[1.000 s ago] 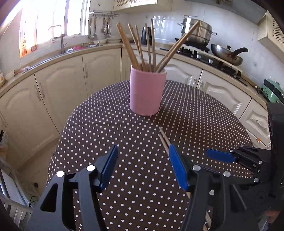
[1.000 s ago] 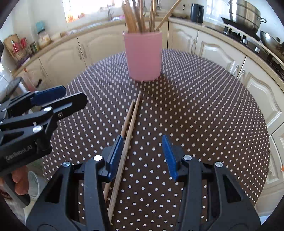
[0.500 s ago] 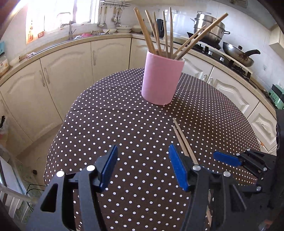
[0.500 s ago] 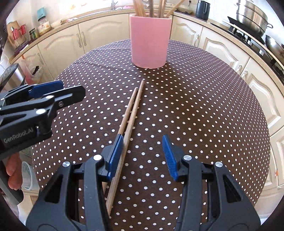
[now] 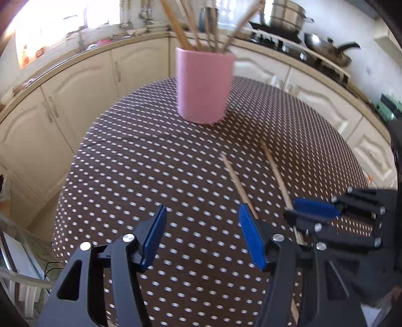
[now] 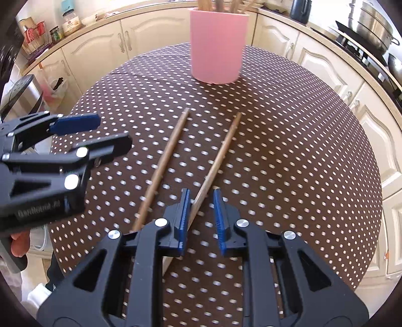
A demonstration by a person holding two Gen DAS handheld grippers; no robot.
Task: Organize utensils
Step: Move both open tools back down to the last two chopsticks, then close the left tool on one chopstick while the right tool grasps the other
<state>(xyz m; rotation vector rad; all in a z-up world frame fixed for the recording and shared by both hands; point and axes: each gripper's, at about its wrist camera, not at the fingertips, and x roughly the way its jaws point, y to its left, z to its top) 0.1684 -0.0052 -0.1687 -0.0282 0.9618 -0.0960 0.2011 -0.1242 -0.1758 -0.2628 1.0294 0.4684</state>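
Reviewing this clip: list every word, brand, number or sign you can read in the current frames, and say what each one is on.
"GenRobot.AI", blurred and only partly legible: on the side of the left hand-held gripper, right wrist view.
Labels on the jars on the counter: too small and blurred to read.
Pink cup, chopsticks and dotted tablecloth: no text.
Left wrist view: nothing readable.

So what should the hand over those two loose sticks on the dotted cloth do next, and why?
Probably finish the pinch, then lift. The right gripper is closing its jaws around one chopstick, but a gap still shows beside it, so it isn't clamped yet. The other chopstick lies apart on the tablecloth, and the pink holder stands upright just beyond.
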